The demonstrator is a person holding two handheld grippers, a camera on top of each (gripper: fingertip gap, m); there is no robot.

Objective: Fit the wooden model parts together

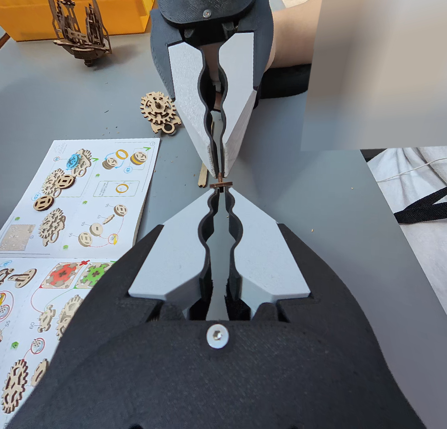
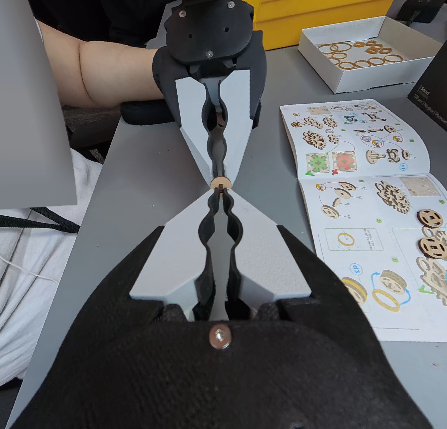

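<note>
A small round wooden disc (image 1: pixel 220 184) (image 2: pixel 217 183) with a short pin (image 1: pixel 219 175) through its slot hangs between the two gripper tips, above the grey table (image 1: pixel 302 199). My left gripper (image 1: pixel 220 192) is shut on the stub on its side of the disc. My right gripper (image 2: pixel 220 192) is shut on the pin's end on the opposite side. The two grippers face each other tip to tip. The right gripper shows opposite in the left wrist view (image 1: pixel 219 174), and the left gripper in the right wrist view (image 2: pixel 219 175). Whether the left grips the pin or the disc is hidden.
An open instruction booklet (image 1: pixel 79 195) (image 2: pixel 362 199) carries loose wooden discs (image 1: pixel 43 202) (image 2: pixel 430 220). A pale gear assembly (image 1: pixel 158 114), a dark wooden model (image 1: pixel 79 35), yellow bins (image 1: pixel 116 6), a white box of rings (image 2: pixel 362 54) and a black box (image 2: pixel 433 91) stand around. The table edge (image 1: pixel 387 212) is close. The grippers are tip to tip, or close to it. The dark wooden model (image 1: pixel 79 35) is about equally far from each gripper, around 35 cm.
</note>
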